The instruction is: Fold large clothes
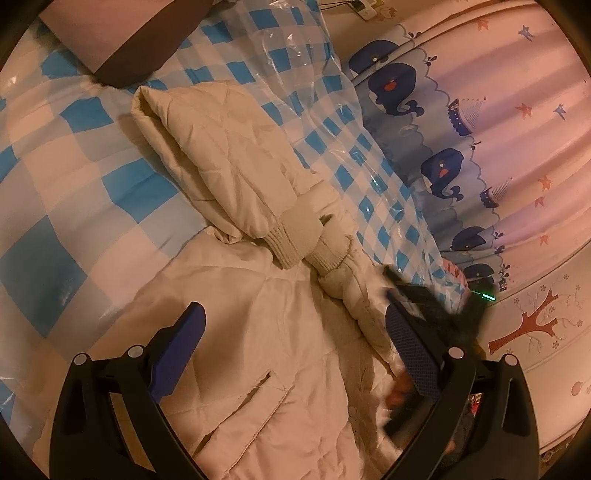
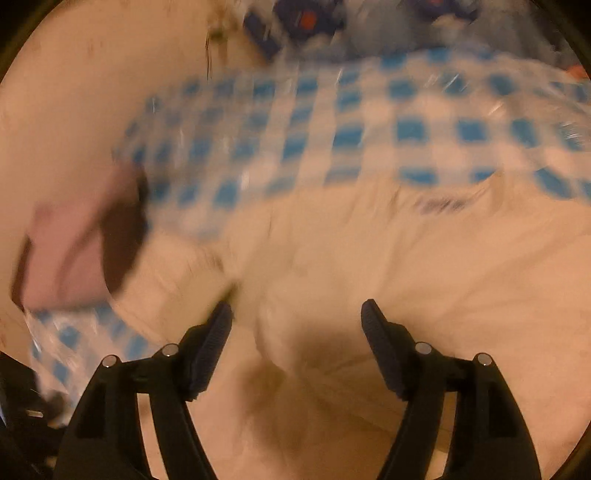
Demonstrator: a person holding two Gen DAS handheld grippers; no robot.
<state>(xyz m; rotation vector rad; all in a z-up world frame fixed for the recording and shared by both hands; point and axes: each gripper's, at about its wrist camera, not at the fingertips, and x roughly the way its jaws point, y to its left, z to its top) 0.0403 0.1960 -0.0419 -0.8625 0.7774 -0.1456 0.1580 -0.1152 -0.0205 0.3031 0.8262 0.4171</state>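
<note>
The left gripper [image 1: 295, 343] hangs over the body of a cream padded coat [image 1: 258, 332], with its blue-padded fingers [image 1: 177, 350] spread wide apart and nothing between them. The coat fabric lies below the gap, and the pads do not press on it. A slanted pocket opening [image 1: 269, 387] shows in the fabric just beside the near end of the fingers.

In the right wrist view, the right gripper [image 2: 297, 314] is also set over the coat [image 2: 369, 277], its fingers apart and gripping nothing. This view is heavily blurred, so whether the fingertips touch the fabric cannot be determined. In the left wrist view the right gripper appears as a dark blurred shape [image 1: 443, 299] at the coat's right edge.

Beyond the left gripper, both sleeves are folded inward across the coat. Their ribbed knit cuffs [image 1: 303, 236] meet and overlap near the middle. The hood [image 1: 192, 122] lies flat farther away.

The coat rests on a blue-and-white checked bedcover [image 1: 74, 147]. A clear plastic sheet [image 1: 332, 110] lies over the checked fabric to the right of the hood. A pink and brown pillow [image 1: 110, 33] sits at the far left. A curtain printed with whales [image 1: 480, 110] hangs along the far right.
</note>
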